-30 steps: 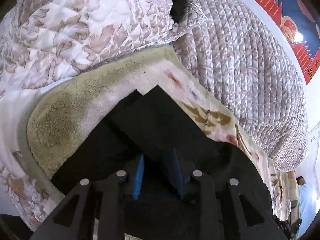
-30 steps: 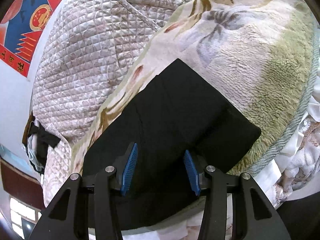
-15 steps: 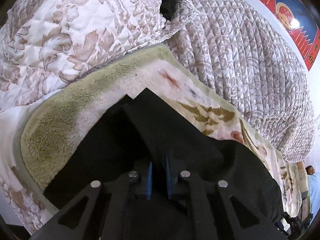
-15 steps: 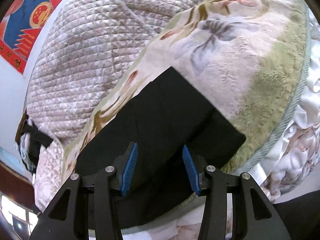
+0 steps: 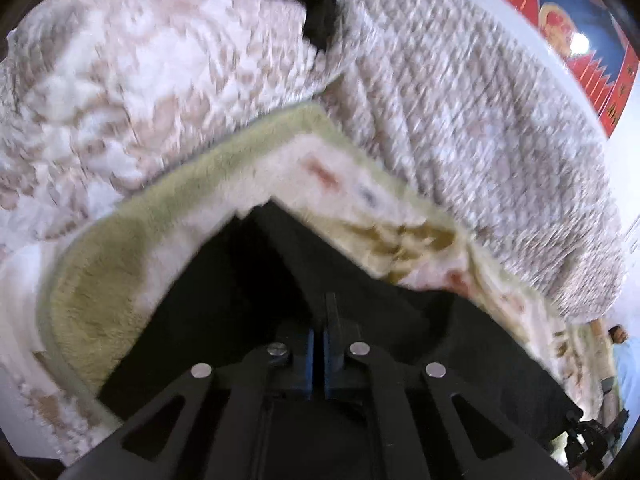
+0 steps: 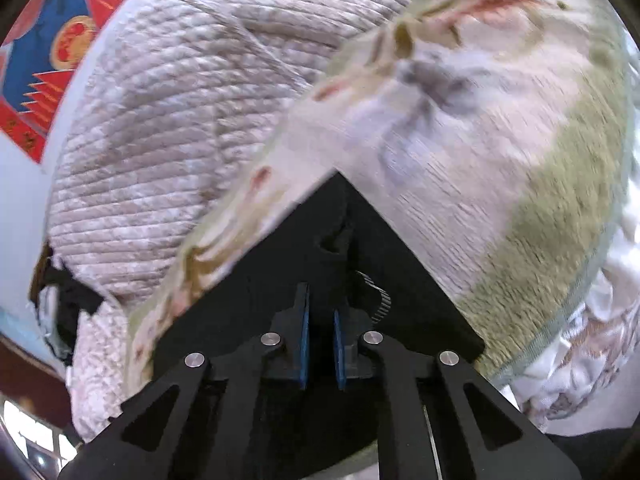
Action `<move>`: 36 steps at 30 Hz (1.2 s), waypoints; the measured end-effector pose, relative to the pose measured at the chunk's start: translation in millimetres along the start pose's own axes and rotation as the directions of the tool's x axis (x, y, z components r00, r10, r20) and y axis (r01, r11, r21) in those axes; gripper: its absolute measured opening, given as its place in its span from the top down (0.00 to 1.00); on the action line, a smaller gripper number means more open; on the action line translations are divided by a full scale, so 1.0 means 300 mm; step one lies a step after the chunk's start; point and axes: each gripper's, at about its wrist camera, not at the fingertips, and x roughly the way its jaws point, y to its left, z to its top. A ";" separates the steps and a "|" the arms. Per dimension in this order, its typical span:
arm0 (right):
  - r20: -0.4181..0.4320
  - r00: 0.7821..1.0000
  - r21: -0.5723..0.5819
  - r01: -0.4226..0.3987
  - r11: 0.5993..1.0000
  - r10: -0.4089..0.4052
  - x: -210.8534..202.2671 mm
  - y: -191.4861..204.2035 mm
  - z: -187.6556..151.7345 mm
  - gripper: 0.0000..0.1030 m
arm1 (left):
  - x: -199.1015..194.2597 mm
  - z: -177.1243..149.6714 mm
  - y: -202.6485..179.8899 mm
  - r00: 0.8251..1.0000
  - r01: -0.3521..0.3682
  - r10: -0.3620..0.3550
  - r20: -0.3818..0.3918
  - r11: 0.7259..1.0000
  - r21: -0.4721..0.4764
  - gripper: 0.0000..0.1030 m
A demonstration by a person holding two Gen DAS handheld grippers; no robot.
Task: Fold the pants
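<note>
**Now both grippers pinch the black pants on the blanket**

Right now I have the left hand-held gripper (image 5: pixel 319 354) with its blue pads pressed together, and black cloth of the pants (image 5: pixel 256 280) is caught between them. From the left wrist view the pants lie dark and folded across the lower middle, with one corner pointing up toward the green-edged fleece blanket (image 5: pixel 132 256) they rest on. Behind the blanket I see a cream floral quilt (image 5: pixel 132 80) on the left and a grey-beige quilted cover (image 5: pixel 480 128) on the right, both blurred. A red and blue poster (image 5: pixel 576 20) sits on the wall at the upper right.

On my other side, the right hand-held gripper (image 6: pixel 320 350) is closing, its pads only a narrow slit apart, and a bunched ridge of the pants (image 6: pixel 280 260) runs into that slit. I read it as gripping the cloth, since the fabric rises in a crease just ahead of the fingertips. A short stretch of ribbed black band (image 6: pixel 376 298) shows just right of the right finger. The pants form a dark triangle whose point touches the flowered part of the fleece blanket (image 6: pixel 460 140). The grey-beige quilted cover (image 6: pixel 180 120) fills the upper left, with the poster (image 6: pixel 52 40) beyond it.
</note>
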 end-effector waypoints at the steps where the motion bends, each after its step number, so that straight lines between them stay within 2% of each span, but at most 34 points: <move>1: 0.009 1.000 -0.005 -0.028 1.000 0.028 -0.024 0.021 0.006 0.92 | -0.045 0.009 -0.006 1.000 0.009 -0.009 0.025 1.000 0.002 0.96; 3: 0.018 0.998 -0.004 -0.066 0.998 0.066 -0.071 0.040 0.009 0.92 | -0.124 0.007 -0.013 0.998 0.008 -0.009 0.062 1.000 0.021 0.96; 5: 0.001 0.999 -0.004 -0.038 0.999 0.038 -0.081 0.030 0.002 0.92 | -0.159 -0.026 -0.004 0.998 -0.024 0.021 0.062 0.999 0.046 0.96; 7: -0.032 0.998 0.011 0.050 0.999 -0.049 -0.063 -0.021 -0.017 0.92 | -0.135 -0.079 0.031 0.998 -0.064 0.064 -0.004 0.997 0.048 0.96; 10: -0.111 0.989 0.071 0.106 0.992 -0.098 -0.014 -0.092 -0.048 0.92 | -0.073 -0.139 0.084 0.988 -0.110 0.112 -0.102 0.994 0.023 0.96; 12: -0.093 0.989 0.028 0.119 0.993 -0.116 -0.025 -0.063 -0.043 0.92 | -0.076 -0.146 0.103 0.988 -0.107 0.106 -0.109 0.994 -0.001 0.96; 16: -0.083 0.989 0.006 0.127 0.992 -0.126 -0.045 -0.042 -0.036 0.92 | -0.117 -0.139 0.076 0.992 -0.100 0.102 -0.076 0.994 0.035 0.96; 19: -0.118 0.980 0.018 0.165 0.986 -0.161 -0.015 -0.073 -0.053 0.91 | -0.096 -0.157 0.097 0.984 -0.132 0.136 -0.118 0.990 0.038 0.96; 21: -0.113 0.979 0.005 0.173 0.985 -0.172 -0.018 -0.070 -0.053 0.91 | -0.087 -0.162 0.102 0.979 -0.140 0.144 -0.144 0.990 0.033 0.94; 23: -0.110 0.978 -0.026 0.176 0.984 -0.177 -0.026 -0.054 -0.049 0.87 | -0.101 -0.153 0.098 0.976 -0.167 0.171 -0.132 0.985 0.037 0.91; 25: -0.076 0.977 -0.025 0.198 0.980 -0.200 -0.056 -0.046 -0.043 0.76 | -0.131 -0.131 0.101 0.973 -0.205 0.207 -0.099 0.978 0.027 0.88; 28: 0.052 0.967 -0.075 0.251 0.965 -0.248 -0.124 -0.004 -0.030 0.74 | -0.179 -0.091 0.085 0.960 -0.277 0.278 -0.014 0.959 0.051 0.83; 29: 0.072 0.965 -0.101 0.257 0.961 -0.250 -0.132 0.012 -0.028 0.74 | -0.189 -0.077 0.069 0.959 -0.284 0.284 0.016 0.957 0.066 0.79; 31: 0.103 0.968 -0.186 0.243 0.952 -0.227 -0.128 0.072 -0.031 0.74 | -0.186 -0.055 0.031 0.970 -0.241 0.238 0.041 0.967 0.087 0.67; 32: 0.095 0.974 -0.234 0.220 0.947 -0.203 -0.110 0.101 -0.038 0.74 | -0.170 -0.052 0.002 0.983 -0.183 0.181 0.024 0.977 0.108 0.61; 34: 0.024 0.990 -0.342 0.141 0.929 -0.141 -0.049 0.160 -0.066 0.74 | -0.119 -0.065 -0.059 0.997 -0.059 0.067 -0.049 0.987 0.149 0.60; 36: -0.068 0.991 -0.426 0.073 0.902 -0.113 0.029 0.206 -0.109 0.74 | -0.058 -0.097 -0.130 0.991 0.058 -0.033 -0.129 0.978 0.202 0.60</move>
